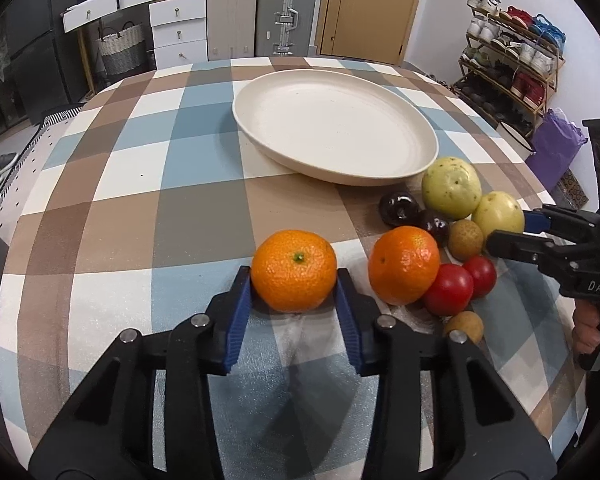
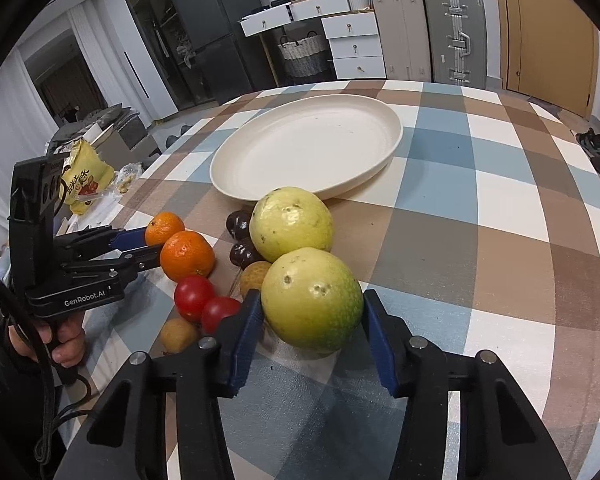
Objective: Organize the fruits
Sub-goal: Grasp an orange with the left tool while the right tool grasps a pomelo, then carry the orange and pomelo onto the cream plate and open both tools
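A white oval plate (image 1: pixel 400 96) (image 2: pixel 392 136) lies empty at the table's far middle. My left gripper (image 1: pixel 295 280) is shut on an orange (image 1: pixel 295 276) resting on the checked cloth; it also shows in the right wrist view (image 2: pixel 165 227). A second orange (image 1: pixel 403 270) (image 2: pixel 187 255) sits beside it. My right gripper (image 2: pixel 312 312) has its blue pads against a green guava (image 2: pixel 312 300) (image 1: pixel 498 213). A second guava (image 2: pixel 291 224) (image 1: pixel 451 188) sits behind it. Two red tomatoes (image 1: pixel 448 289), two dark plums (image 1: pixel 399 208) and small brown fruits (image 1: pixel 465 239) cluster between the grippers.
The round table with a checked cloth (image 1: pixel 140 168) fills both views. A yellow snack bag (image 2: pixel 85 176) lies off the table's left side. Suitcases, drawers and a shoe rack (image 1: pixel 508 52) stand beyond the table.
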{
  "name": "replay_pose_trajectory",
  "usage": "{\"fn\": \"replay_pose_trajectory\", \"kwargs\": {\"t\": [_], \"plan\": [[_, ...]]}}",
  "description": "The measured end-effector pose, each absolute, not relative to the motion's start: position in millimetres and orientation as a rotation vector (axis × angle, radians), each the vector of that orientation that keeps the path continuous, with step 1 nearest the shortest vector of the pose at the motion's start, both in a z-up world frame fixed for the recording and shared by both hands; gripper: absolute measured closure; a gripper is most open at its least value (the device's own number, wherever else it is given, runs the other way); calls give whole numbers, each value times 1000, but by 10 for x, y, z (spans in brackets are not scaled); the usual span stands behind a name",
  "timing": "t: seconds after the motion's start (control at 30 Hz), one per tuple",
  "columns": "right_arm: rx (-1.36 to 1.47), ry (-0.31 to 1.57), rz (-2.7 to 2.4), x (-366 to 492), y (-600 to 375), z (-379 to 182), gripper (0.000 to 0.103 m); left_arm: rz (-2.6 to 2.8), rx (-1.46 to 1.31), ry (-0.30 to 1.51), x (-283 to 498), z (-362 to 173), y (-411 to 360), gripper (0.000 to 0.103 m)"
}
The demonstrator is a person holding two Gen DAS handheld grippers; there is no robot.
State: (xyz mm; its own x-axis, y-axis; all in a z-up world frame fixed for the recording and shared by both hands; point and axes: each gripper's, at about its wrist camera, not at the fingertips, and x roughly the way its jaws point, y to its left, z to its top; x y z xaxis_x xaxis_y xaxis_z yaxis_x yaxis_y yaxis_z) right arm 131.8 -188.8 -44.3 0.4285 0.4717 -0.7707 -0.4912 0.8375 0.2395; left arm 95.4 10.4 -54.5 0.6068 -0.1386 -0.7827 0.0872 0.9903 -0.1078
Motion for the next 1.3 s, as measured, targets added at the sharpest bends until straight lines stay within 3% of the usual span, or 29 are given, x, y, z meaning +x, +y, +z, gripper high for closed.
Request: {"fn": "replay_pose_trajectory", "kwargs": {"t": [0.57,1.3], "plan": [[5,842,609,1272,-1994,-75,53,-115,-105,773,842,-87,148,66],[53,725,610,1704,-1823,401,53,-110,-103,704,1316,256,95,66]]}}
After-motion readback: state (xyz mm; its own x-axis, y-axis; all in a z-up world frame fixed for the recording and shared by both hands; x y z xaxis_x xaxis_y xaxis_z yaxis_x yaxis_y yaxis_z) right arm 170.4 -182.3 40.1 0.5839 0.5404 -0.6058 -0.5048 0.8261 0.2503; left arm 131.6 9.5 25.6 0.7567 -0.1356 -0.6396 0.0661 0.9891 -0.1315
